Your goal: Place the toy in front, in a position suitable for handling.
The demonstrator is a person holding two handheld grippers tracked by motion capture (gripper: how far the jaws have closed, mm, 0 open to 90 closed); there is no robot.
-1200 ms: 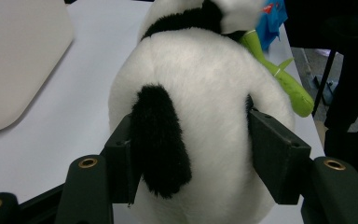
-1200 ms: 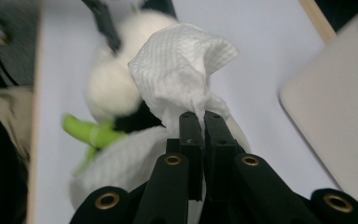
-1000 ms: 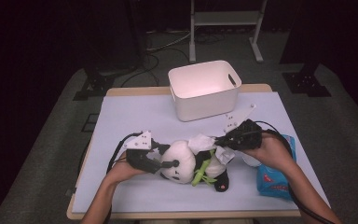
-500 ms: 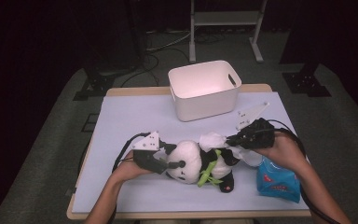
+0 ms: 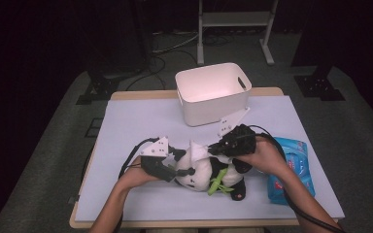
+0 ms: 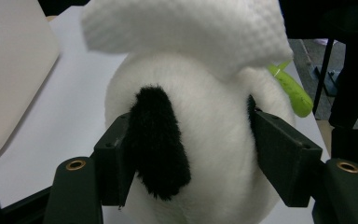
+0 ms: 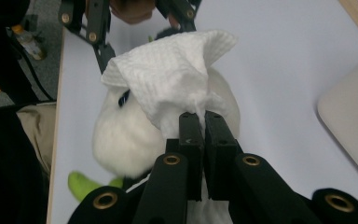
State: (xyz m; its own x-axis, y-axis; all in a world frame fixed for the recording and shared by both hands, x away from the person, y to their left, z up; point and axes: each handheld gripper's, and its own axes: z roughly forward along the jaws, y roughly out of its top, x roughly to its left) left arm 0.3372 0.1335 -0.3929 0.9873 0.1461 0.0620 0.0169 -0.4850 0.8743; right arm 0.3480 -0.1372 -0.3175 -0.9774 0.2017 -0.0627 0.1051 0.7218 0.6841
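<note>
A black-and-white panda plush [image 5: 201,171] lies on the table with a green piece [image 5: 214,186] at its belly. My left gripper [image 5: 184,171] has the panda's head [image 6: 214,140] between its pads [image 6: 114,158], which still touch the fur; its jaws have just been opening a little. My right gripper [image 5: 212,148] is shut on a white tissue [image 5: 199,151], held against the top of the head. In the right gripper view the tissue [image 7: 168,79] drapes over the head [image 7: 130,140] just beyond my right gripper [image 7: 204,126].
A white bin [image 5: 213,104] stands at the back middle of the pale table cover [image 5: 141,126]. A blue pack of wipes [image 5: 291,165] lies at the right, under the right forearm. Cables trail from both grippers toward the front edge.
The right gripper has moved left with the tissue, which now lies over the panda's head. The left hand and the panda have barely shifted.
</note>
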